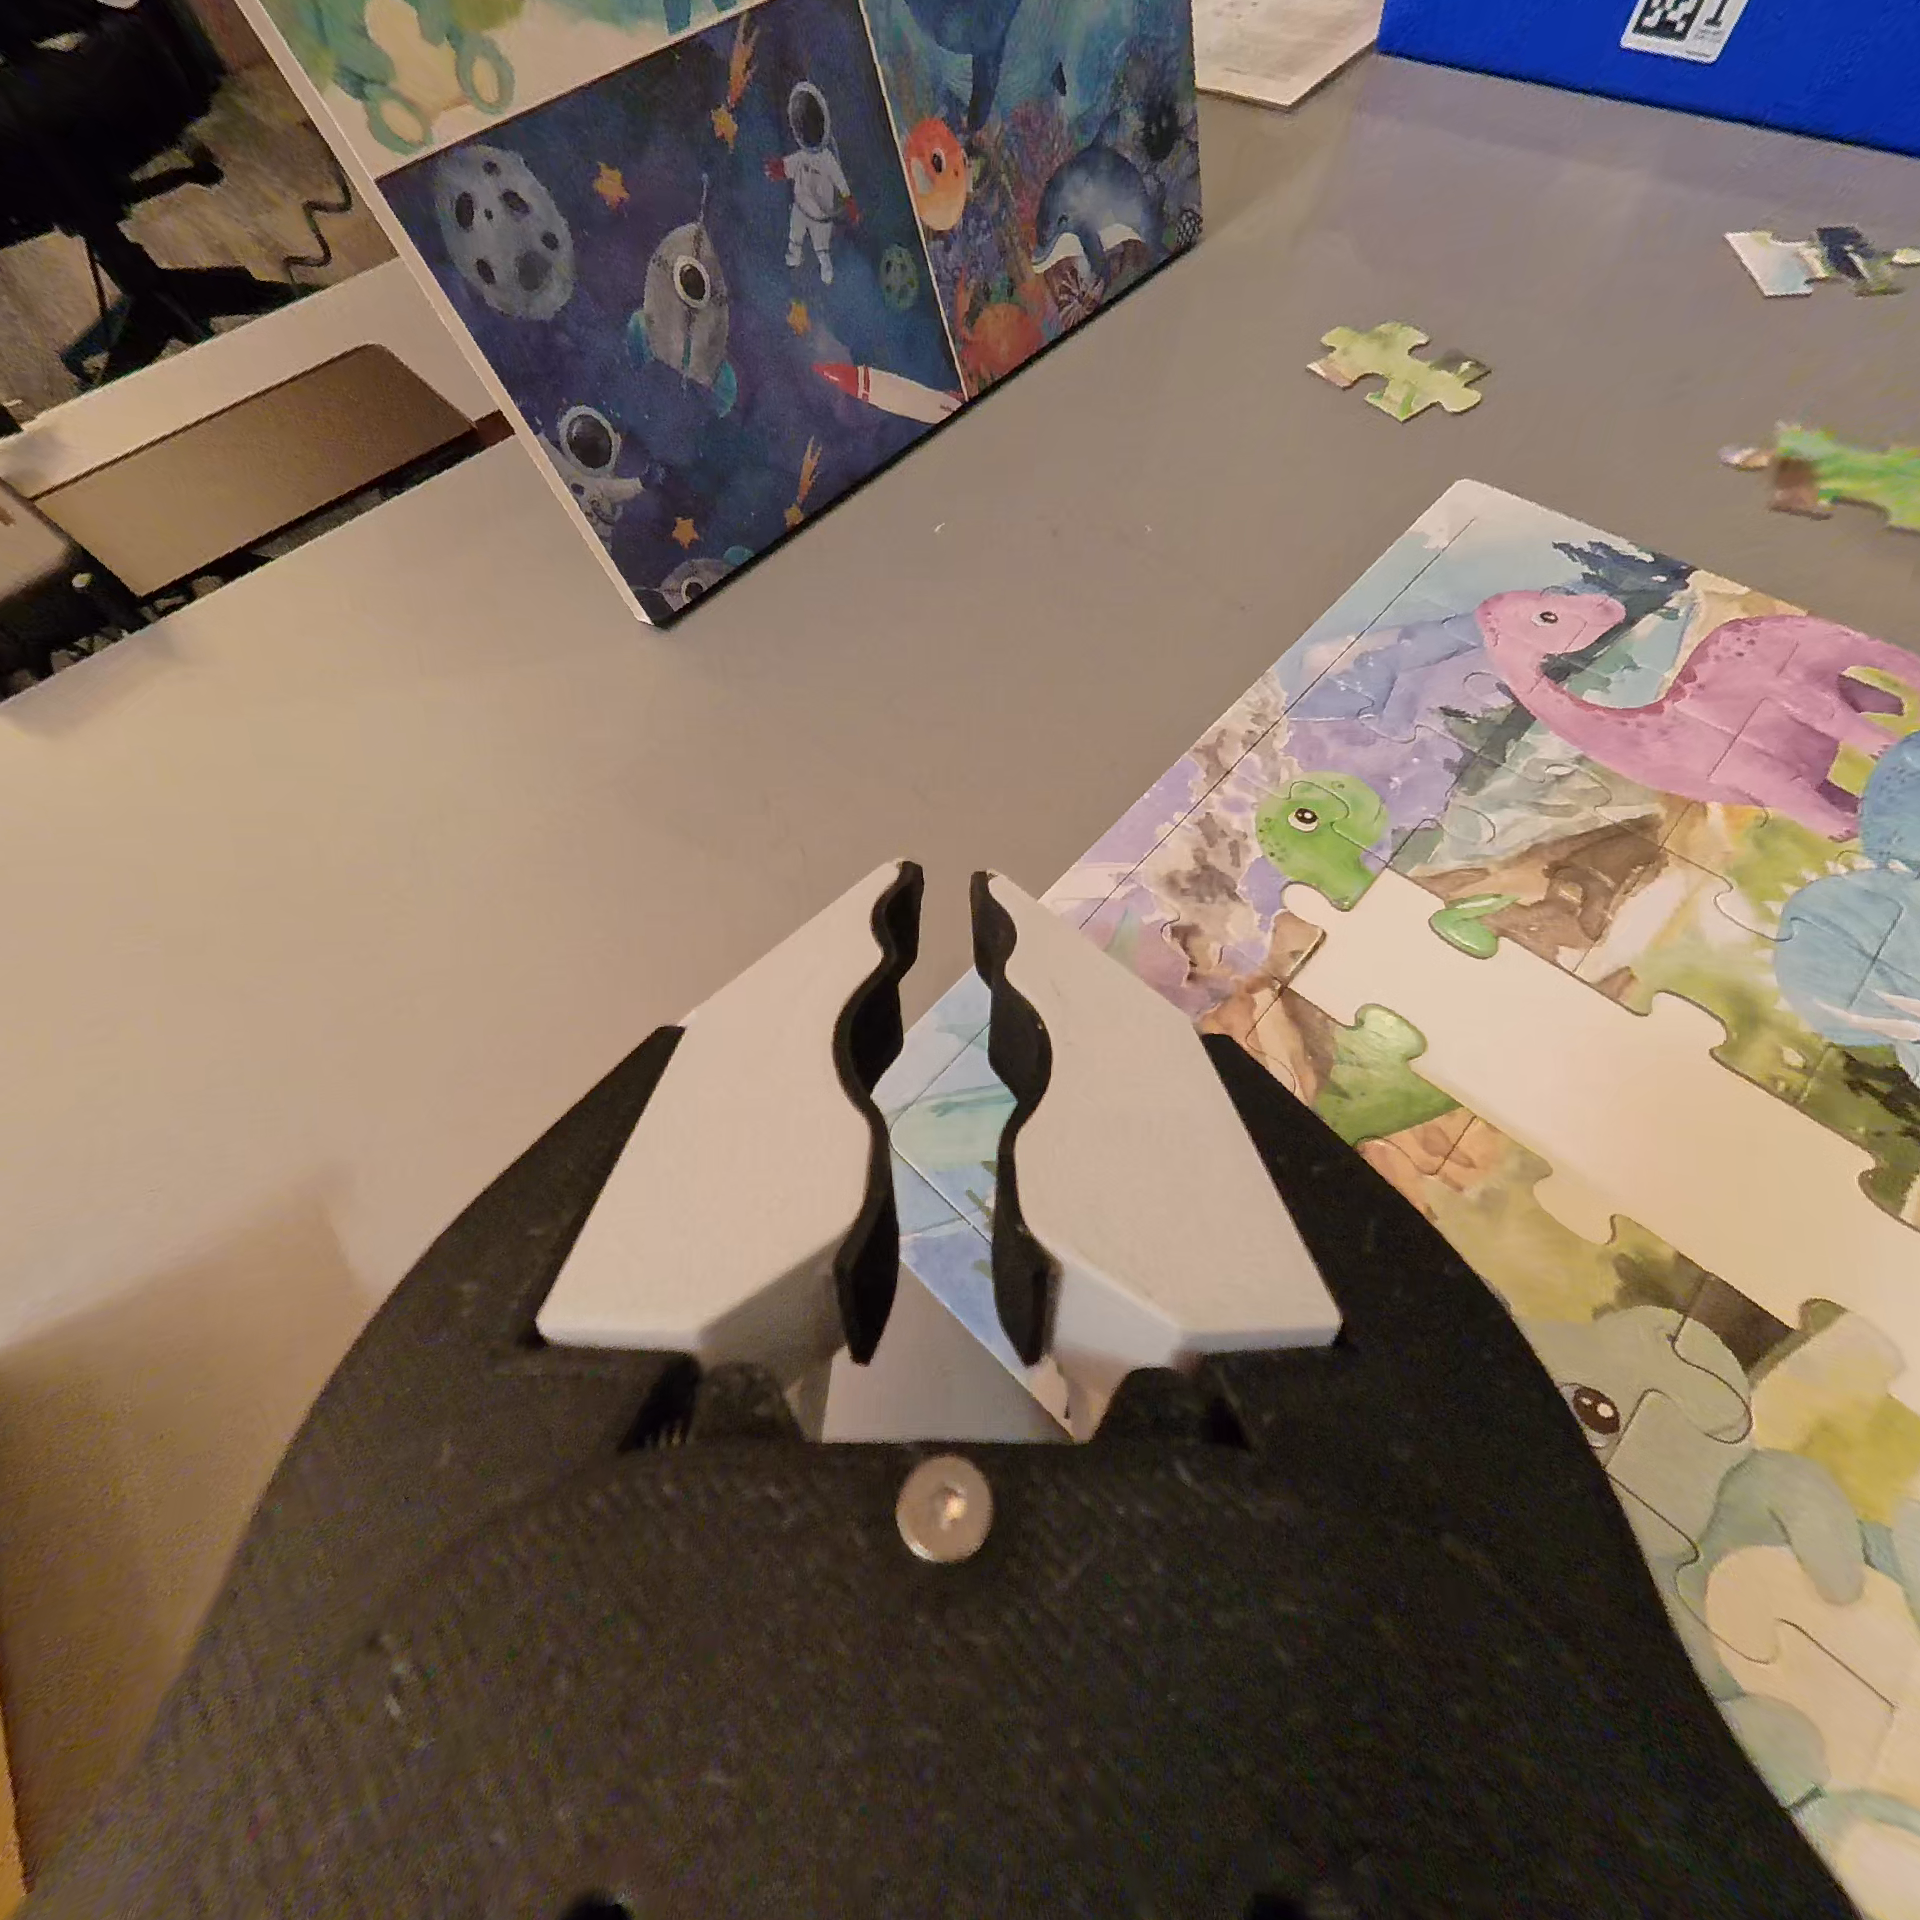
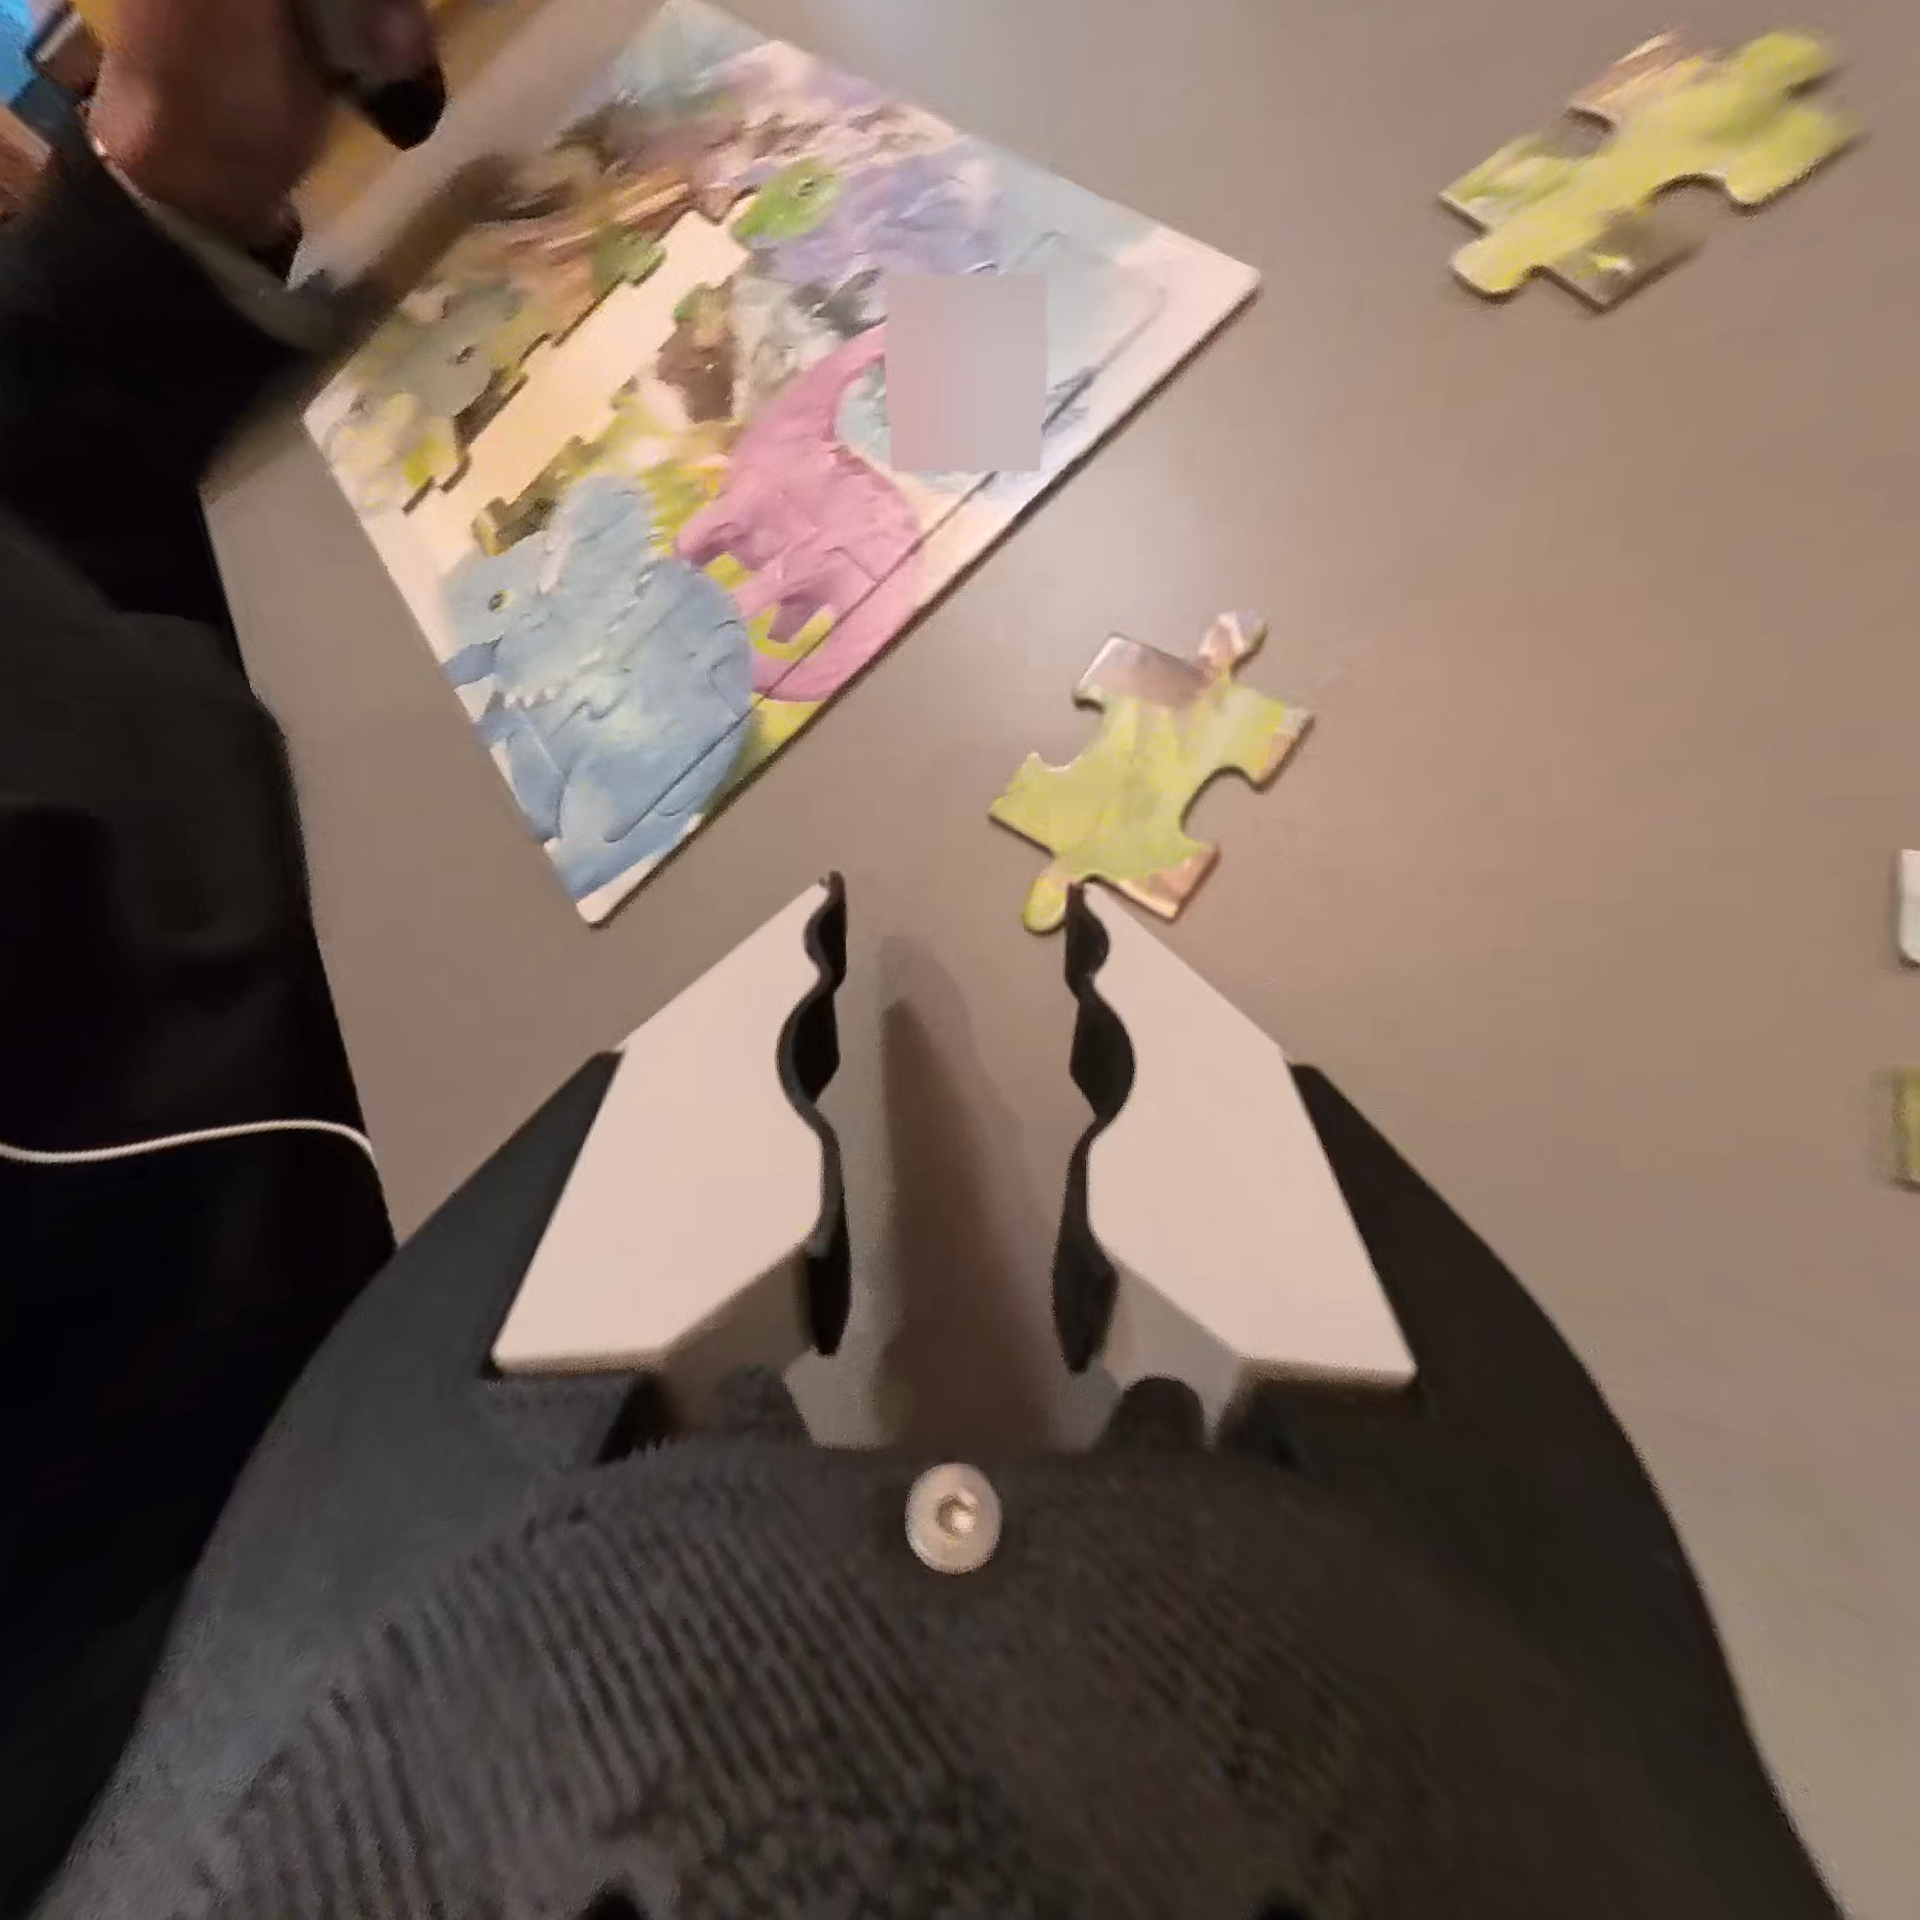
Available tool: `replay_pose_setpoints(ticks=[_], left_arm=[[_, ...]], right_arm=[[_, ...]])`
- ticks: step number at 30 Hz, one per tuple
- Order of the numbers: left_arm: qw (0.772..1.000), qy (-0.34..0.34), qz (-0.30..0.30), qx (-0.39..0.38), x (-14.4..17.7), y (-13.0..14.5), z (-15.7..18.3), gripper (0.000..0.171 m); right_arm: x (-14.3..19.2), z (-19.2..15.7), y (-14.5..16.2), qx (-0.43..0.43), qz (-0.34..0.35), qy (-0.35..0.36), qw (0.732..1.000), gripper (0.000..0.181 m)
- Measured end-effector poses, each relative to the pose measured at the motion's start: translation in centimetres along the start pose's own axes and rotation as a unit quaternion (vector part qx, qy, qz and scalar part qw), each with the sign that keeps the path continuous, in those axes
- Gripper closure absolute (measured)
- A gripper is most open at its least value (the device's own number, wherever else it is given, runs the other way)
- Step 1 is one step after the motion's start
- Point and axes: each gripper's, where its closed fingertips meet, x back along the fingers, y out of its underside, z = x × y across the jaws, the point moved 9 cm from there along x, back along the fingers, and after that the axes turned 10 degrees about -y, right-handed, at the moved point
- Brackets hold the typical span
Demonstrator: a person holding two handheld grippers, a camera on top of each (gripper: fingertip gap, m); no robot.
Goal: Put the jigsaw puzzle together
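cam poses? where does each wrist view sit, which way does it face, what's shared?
Left wrist view: on the left gripper, low over the puzzle board corner, facing the illustrated boxes; own near-closed fingers show.
Right wrist view: on the right gripper, angled down at the grey table, a green loose piece just ahead; own open fingers, a dark sleeve.
Shared: puzzle board, table, loose pieces.

Open hand-held gripper [image 2: 951,904] beside green puzzle piece [image 2: 1148,774]

grey table [image 1: 520,831]; upright illustrated boards [image 1: 707,343]; blue box [image 1: 1662,52]; papers [image 1: 1288,52].
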Motion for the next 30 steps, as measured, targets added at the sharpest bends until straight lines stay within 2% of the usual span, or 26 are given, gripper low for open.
replay_pose_setpoints(ticks=[6,8,30], left_arm=[[1.000,-0.002,-0.007,-0.004,-0.2,0.1,0.0,0.164],[1.000,-0.002,-0.007,-0.005,-0.2,0.1,0.0,0.164],[1.000,0.002,-0.009,-0.016,-0.2,0.1,0.4,0.163]], right_arm=[[0.2,0.4,-0.5,0.062,0.038,0.091,0.993,0.136],[0.2,0.6,-0.8,0.069,0.046,0.099,0.992,0.131],[-0.4,0.1,0.0,0.070,0.019,0.167,0.983,0.115]])
